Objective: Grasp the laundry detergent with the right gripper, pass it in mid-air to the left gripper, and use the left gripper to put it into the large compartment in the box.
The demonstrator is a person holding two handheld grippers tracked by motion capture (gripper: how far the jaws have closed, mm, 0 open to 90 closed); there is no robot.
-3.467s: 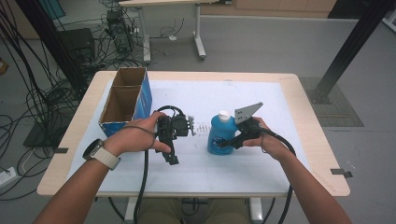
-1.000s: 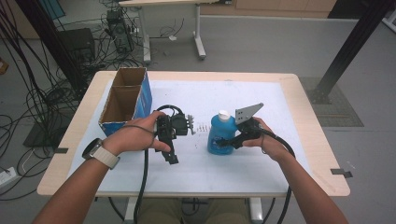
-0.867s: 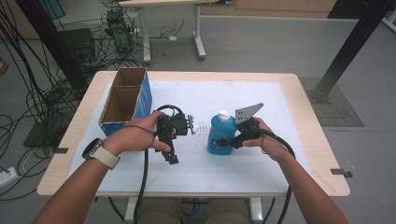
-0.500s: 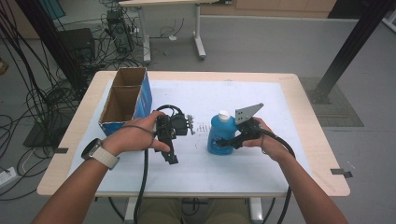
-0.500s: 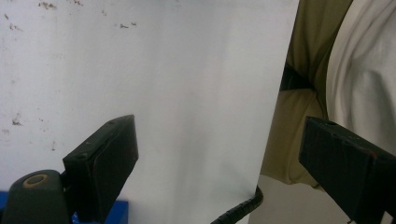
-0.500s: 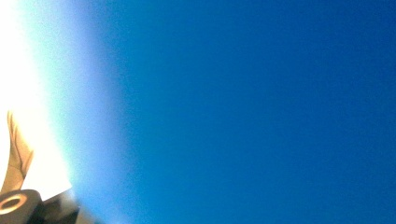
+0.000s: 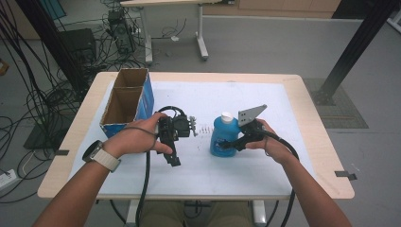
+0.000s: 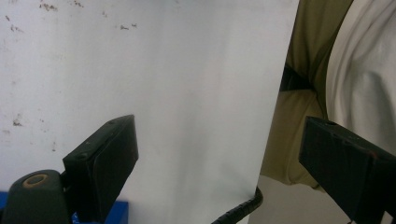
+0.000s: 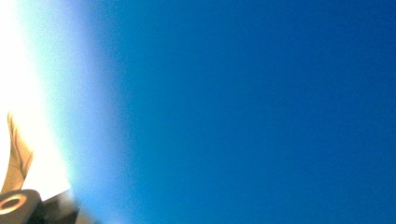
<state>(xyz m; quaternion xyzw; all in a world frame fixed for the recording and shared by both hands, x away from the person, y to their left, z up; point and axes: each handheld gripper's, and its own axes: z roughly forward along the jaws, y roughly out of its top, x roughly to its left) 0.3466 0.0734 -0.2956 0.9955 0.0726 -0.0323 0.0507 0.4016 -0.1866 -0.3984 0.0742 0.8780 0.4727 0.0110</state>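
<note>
White table (image 7: pixel 293 109): one blue bottle (image 7: pixel 223 137), one cardboard box (image 7: pixel 126 100).

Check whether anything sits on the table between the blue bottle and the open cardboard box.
Yes. The left gripper, with the hand around it, rests on the white mat directly between the blue bottle and the cardboard box. The right gripper is at the bottle's far side, away from the box.

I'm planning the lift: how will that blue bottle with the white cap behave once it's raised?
The blue bottle stands upright on a broad base, so it probably won't tip easily. Its smooth plastic side may slip in the right gripper, which is clamped low on it. Weight is uncertain, since the fill level cannot be seen.
</note>
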